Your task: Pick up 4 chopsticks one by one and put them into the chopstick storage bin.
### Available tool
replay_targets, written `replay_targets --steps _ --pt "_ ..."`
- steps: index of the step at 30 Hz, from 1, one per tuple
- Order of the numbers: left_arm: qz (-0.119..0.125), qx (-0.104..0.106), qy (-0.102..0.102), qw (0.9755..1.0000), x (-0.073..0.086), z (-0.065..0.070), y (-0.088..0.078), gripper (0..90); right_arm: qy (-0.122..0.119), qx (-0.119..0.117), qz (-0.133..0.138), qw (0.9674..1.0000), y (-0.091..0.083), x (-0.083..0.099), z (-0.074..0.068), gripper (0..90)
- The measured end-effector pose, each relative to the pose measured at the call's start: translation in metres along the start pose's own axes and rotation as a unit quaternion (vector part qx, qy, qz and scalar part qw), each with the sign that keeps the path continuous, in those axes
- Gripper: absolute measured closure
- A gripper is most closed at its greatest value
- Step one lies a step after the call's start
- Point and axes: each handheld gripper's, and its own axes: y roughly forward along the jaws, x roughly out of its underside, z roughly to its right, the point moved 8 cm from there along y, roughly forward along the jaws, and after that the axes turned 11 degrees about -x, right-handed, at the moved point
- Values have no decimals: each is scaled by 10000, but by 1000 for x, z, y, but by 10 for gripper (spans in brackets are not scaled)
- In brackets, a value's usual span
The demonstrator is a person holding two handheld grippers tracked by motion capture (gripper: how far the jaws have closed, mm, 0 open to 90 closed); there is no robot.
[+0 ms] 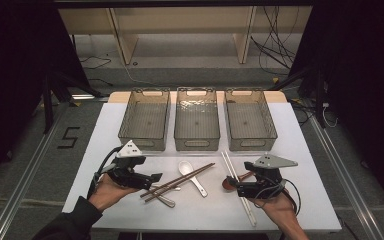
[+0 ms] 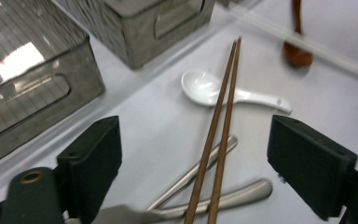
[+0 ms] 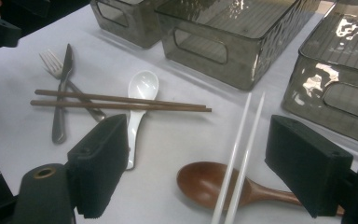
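Observation:
A pair of brown chopsticks (image 1: 177,181) lies on the white table (image 1: 290,150), across a white ceramic spoon (image 1: 192,176) and a metal fork and knife (image 1: 166,199). To the right, a pair of white chopsticks (image 1: 237,187) lies over a brown wooden spoon (image 1: 228,183). My left gripper (image 1: 154,178) is open just left of the brown chopsticks (image 2: 219,140), which run up between its jaws in the left gripper view. My right gripper (image 1: 233,188) is open over the wooden spoon (image 3: 205,184) and the white chopsticks (image 3: 242,149). Nothing is held.
Three grey see-through bins stand side by side at the back of the table: left (image 1: 145,120), middle (image 1: 196,120), right (image 1: 250,120). All look empty. The table's front edge runs close behind both hands. Cables lie on the floor beyond the table.

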Motion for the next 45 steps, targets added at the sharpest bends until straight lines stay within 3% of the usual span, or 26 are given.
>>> replay_targets --steps 4,7,11,14,15,16,17,19,21,22,24,28,32,37,38,45 --pt "-289 -78 69 9995 -3 -4 8 191 -22 -44 -37 10000 1 0 -1 221" --pt "-530 17 234 9983 -8 -1 17 187 -18 -65 -50 10000 1 0 -1 222" --pt "-808 165 459 9955 -11 8 31 190 -22 -87 -92 9999 2 1 -1 221" --pt "-1039 87 568 9929 -7 8 42 198 -28 -112 -91 9999 2 1 -2 221" --pt "-1117 109 583 9920 -5 8 45 207 -38 -117 -79 9999 2 1 -2 221" --pt "-1263 137 692 9895 -1 10 49 213 -44 -121 -78 9999 2 1 -2 221" --pt "-1263 137 692 9895 -1 10 49 219 -47 -127 -76 9999 2 1 -2 221" --pt "-1408 164 796 9867 2 12 54 242 -43 -130 -75 9999 2 1 -2 221" --pt "-1576 139 939 9829 6 11 59 263 -40 -129 -90 9999 2 1 -2 221" --pt "-1711 145 1031 9797 10 11 64 273 -40 -140 -92 9999 3 1 -2 221" --pt "-1744 159 1050 9789 11 13 66 292 -54 -139 -102 9998 3 1 -2 221" --pt "-1900 251 1172 9744 14 16 69 335 -42 -128 -130 9998 3 1 -1 221" --pt "-1948 292 1138 9738 15 17 71 405 -30 -127 -138 9998 3 2 -1 222" --pt "-2048 376 1206 9706 18 19 74 475 -42 -122 -156 9998 4 2 -1 222" --pt "-2096 408 1236 9691 19 19 75 485 -43 -118 -159 9998 4 2 -1 222" --pt "-2186 499 1242 9666 23 21 79 569 -25 -122 -167 9998 4 2 -1 223"
